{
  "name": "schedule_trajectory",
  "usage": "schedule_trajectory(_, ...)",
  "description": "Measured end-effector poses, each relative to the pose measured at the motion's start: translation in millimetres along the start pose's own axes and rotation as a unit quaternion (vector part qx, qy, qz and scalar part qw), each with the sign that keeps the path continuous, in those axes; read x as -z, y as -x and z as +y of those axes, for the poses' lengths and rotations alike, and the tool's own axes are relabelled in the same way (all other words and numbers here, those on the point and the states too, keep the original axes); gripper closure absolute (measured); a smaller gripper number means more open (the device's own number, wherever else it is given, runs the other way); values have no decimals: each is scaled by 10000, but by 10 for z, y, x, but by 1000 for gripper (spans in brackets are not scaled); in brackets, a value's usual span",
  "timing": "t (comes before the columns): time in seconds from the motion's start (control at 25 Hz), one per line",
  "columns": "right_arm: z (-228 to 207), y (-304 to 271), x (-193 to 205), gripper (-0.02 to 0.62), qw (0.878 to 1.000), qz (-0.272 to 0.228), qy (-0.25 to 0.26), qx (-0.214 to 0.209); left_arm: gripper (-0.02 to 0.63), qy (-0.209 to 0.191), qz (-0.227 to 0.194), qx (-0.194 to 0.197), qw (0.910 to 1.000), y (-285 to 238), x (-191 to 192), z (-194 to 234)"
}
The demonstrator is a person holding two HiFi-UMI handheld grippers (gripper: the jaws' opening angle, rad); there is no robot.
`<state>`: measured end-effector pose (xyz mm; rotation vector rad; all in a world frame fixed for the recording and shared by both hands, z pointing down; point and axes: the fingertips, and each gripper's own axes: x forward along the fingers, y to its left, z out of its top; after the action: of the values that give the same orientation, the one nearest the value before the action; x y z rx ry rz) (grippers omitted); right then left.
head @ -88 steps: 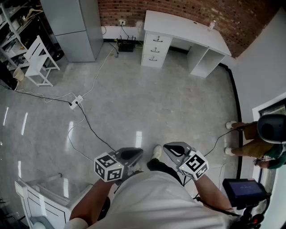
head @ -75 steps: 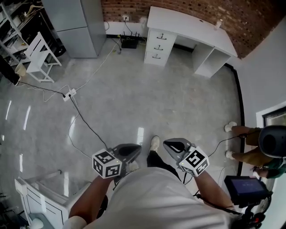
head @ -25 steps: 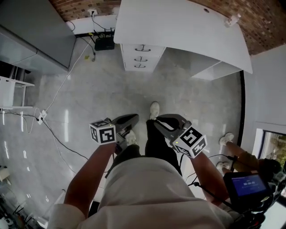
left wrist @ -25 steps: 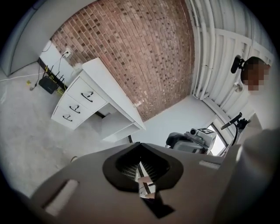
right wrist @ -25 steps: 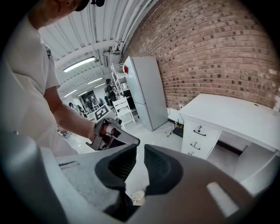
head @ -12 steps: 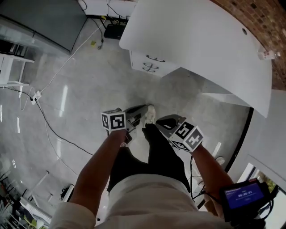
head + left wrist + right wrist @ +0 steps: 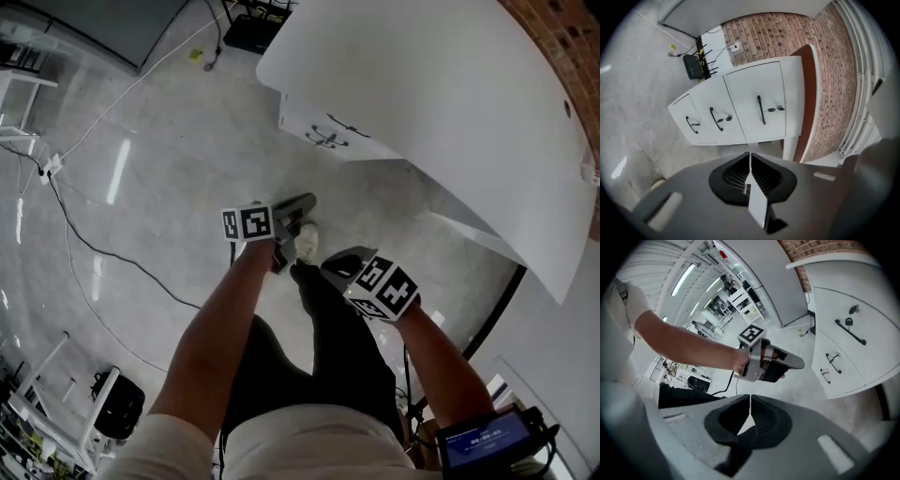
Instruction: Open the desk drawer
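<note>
White laminate covers the desk's drawer unit point(image 7: 740, 108), which stands under the left end of the white desk top point(image 7: 441, 103), against a red brick wall point(image 7: 778, 42). It has three drawers stacked one over another. All three fronts sit flush with the unit, so every drawer is shut. Each front carries a thin black bow handle point(image 7: 760, 109) with a small dark lock fitting beside it.

In the left gripper view the unit fills the middle of the frame, ahead of the left gripper point(image 7: 750, 154) and apart from it. That gripper's jaws are pressed together with nothing between them. The right gripper point(image 7: 750, 397) also has its jaws pressed together and holds nothing. Its own view shows the drawer fronts off to the right and the left gripper held out ahead of it in the person's hand.

From the head view, both grippers hang over the grey polished floor point(image 7: 169, 141), short of the desk. The left one reaches nearer the drawers, above a pale shoe point(image 7: 306, 243). A black router point(image 7: 693, 66) lies on the floor by the wall beside the unit. A dark cable point(image 7: 94, 248) trails across the floor to the left.
</note>
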<state>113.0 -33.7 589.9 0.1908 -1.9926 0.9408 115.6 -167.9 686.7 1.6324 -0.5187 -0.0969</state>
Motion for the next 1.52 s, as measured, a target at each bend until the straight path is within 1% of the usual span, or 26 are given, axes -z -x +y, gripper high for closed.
schedule_trajectory(0.08,-142,-134,121,584,9999,141,27,-93,589,109,-119,-76,9998,-192,-67,335)
schedule_trajectory(0.2,-452,-418,336,584,9993,263,53,-271,580,251,-304,-197,9990,-554,-202,955)
schedule_trajectory(0.28,-524,-495,382,584,9991,289,26,-309,577,335,-425,-218,9983,-706,-337,1193)
schedule_trajectory(0.36,-522,-493,368,584,9991,288,-10,-300,571,416,-571,-195,9973,-802,-516,1299)
schedule_trajectory(0.6,-507,-408,415,584,9990,327,-123,-270,560,756,-1049,-17,9916,-1046,-892,1500)
schedule_trajectory(0.72,-547,-382,477,584,9988,370,-250,-212,529,890,-1187,192,9887,-1130,-980,1480)
schedule_trajectory(0.84,-550,-365,518,584,9985,418,-310,-187,520,867,-1224,388,9879,-1196,-1052,1363)
schedule_trajectory(0.92,-540,-377,510,584,9987,349,-317,-214,520,862,-1235,396,9878,-1243,-1059,1349)
schedule_trajectory(1.04,-796,-525,541,584,9986,263,-363,-279,534,904,-1235,380,9875,-1473,-1123,1587)
schedule_trajectory(1.12,-972,-612,585,584,9983,243,-431,-307,571,923,-1206,365,9877,-1620,-1146,1736)
schedule_trajectory(1.16,-989,-621,604,584,9981,247,-463,-309,571,923,-1203,374,9877,-1640,-1140,1745)
schedule_trajectory(1.32,-843,-560,618,584,9980,279,-493,-272,575,859,-1221,423,9879,-1533,-1127,1576)
schedule_trajectory(1.52,-807,-564,639,584,9984,333,-420,-186,575,828,-1142,337,9894,-1508,-1046,1585)
